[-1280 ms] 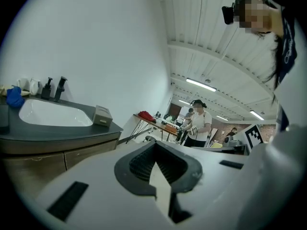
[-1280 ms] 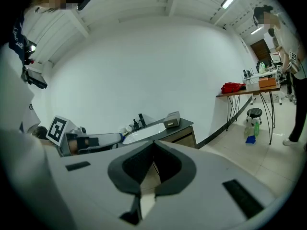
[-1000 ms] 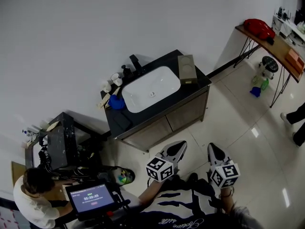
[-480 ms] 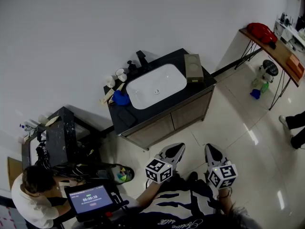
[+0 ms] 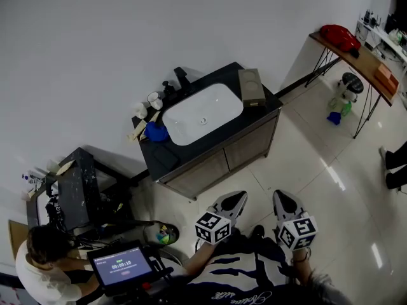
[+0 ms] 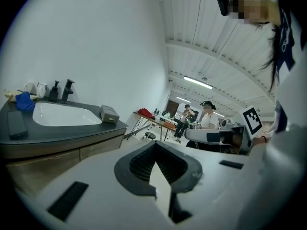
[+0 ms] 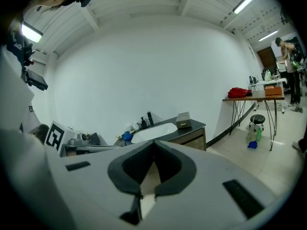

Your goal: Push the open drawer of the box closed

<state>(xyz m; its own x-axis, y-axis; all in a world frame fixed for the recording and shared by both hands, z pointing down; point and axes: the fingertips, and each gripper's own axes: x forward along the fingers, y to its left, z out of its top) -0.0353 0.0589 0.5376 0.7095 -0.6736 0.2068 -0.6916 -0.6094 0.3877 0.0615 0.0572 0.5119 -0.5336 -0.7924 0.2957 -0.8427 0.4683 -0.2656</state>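
Observation:
A small grey-green box (image 5: 250, 86) sits on the right end of the black vanity counter (image 5: 216, 142), beside the white basin (image 5: 202, 115). The box also shows small in the left gripper view (image 6: 109, 114) and the right gripper view (image 7: 183, 120); how far its drawer stands out is too small to tell. My left gripper (image 5: 238, 197) and right gripper (image 5: 280, 196) hover over the tiled floor, well short of the vanity. Both point toward it. Both hold nothing, with the jaw tips of the left gripper (image 6: 154, 145) and the right gripper (image 7: 154, 143) meeting.
A faucet (image 5: 181, 78), cups (image 5: 153, 99) and a blue cloth (image 5: 156, 133) crowd the counter's left end. A wooden table (image 5: 356, 56) with a red bag (image 5: 340, 37) stands at right. A black cart (image 5: 79, 192), a seated person (image 5: 44, 259) and a screen (image 5: 121, 264) are at lower left.
The head view has shifted a little, so the vanity sits slightly differently in frame. Both grippers stay at about the same spot, jaws unchanged.

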